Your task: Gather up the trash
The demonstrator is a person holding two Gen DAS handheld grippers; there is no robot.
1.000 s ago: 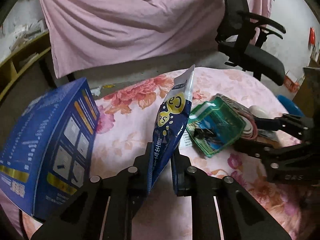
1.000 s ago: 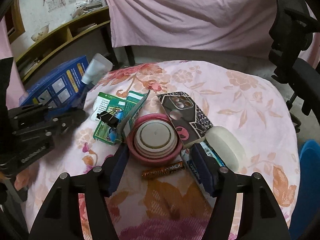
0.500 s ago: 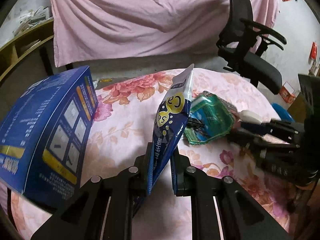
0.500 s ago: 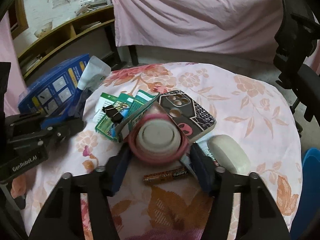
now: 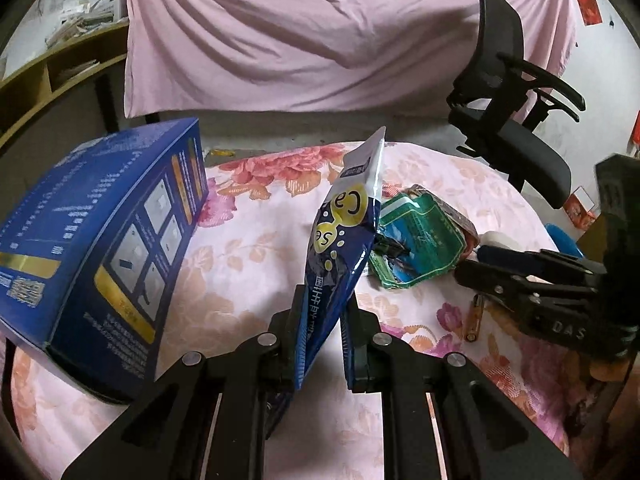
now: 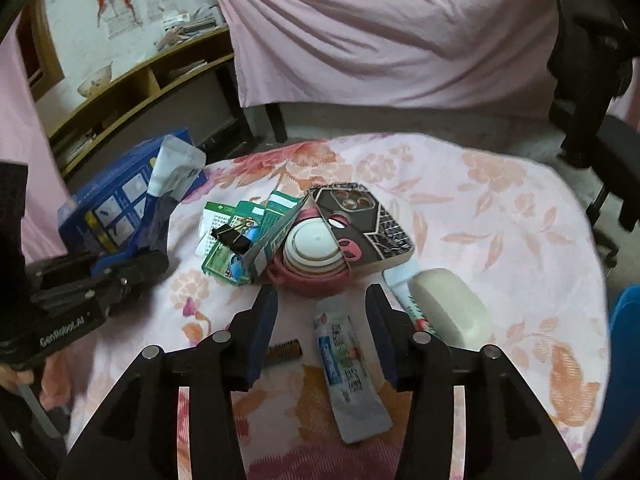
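My left gripper (image 5: 322, 344) is clamped on the blue snack pouch (image 5: 340, 248), pouch upright between the jaws, off the flowered tablecloth (image 5: 248, 264) and next to the blue box (image 5: 100, 248). So 1 piece of trash is in hand; I see no bin for it.

My right gripper (image 6: 322, 320) has backed off: 0.5 s ago its jaws flanked the pink cup stack (image 6: 312, 256), now they stand wide apart and empty, short of it. The pull-back exposes the squeezed toothpaste tube (image 6: 348, 364) lying between the jaws (likely next trash pick, my guess) and a battery (image 6: 285, 351) just left of it.

Versus 1 s ago: the cup stack now sits tilted under the phone case (image 6: 368, 224) and the clipped green packets (image 6: 248, 236); the white soap bar (image 6: 450, 310) is at the right jaw.
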